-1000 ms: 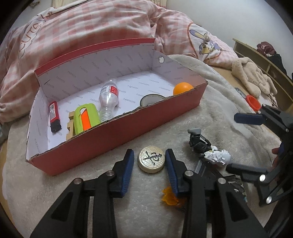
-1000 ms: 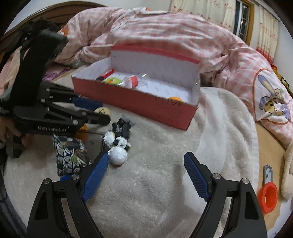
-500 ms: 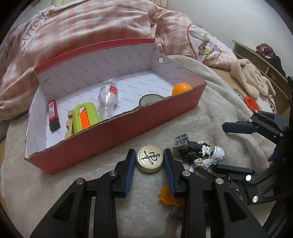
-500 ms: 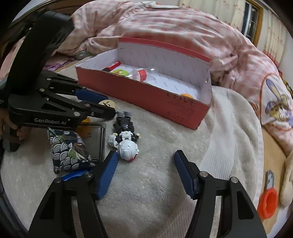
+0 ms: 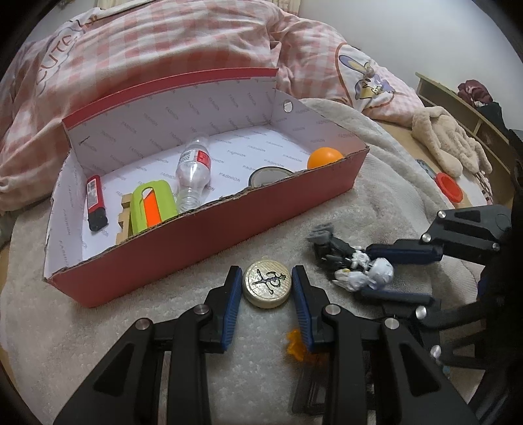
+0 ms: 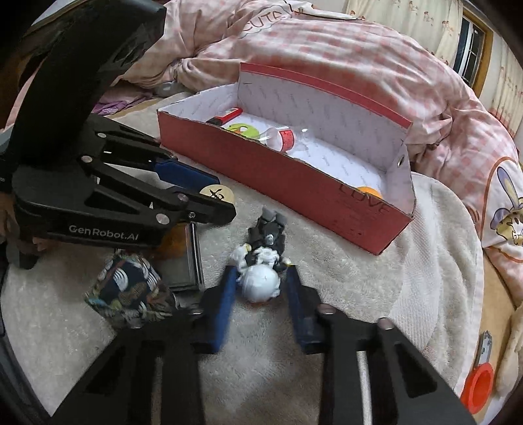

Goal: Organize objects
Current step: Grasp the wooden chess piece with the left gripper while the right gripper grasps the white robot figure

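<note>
The red box [image 5: 209,225] is seen open on the bed, partly filled. The right tool [image 6: 260,287] is spread around the toy figure [image 6: 261,261], unclamped; the head should be gripped squarely. The left tool [image 5: 266,287] brackets the wooden disc [image 5: 267,283], with pads seemingly just short of contact.

A cream fleece blanket [image 5: 376,202] covers the bed, with a rumpled pink checked duvet [image 5: 170,42] heaped behind it. A plain pale wall [image 5: 408,29] rises beyond, and a low wooden shelf [image 5: 457,101] runs along the right. Patterned curtains [image 6: 408,19] hang beside a wood-framed window [image 6: 472,42] showing dark panes
</note>
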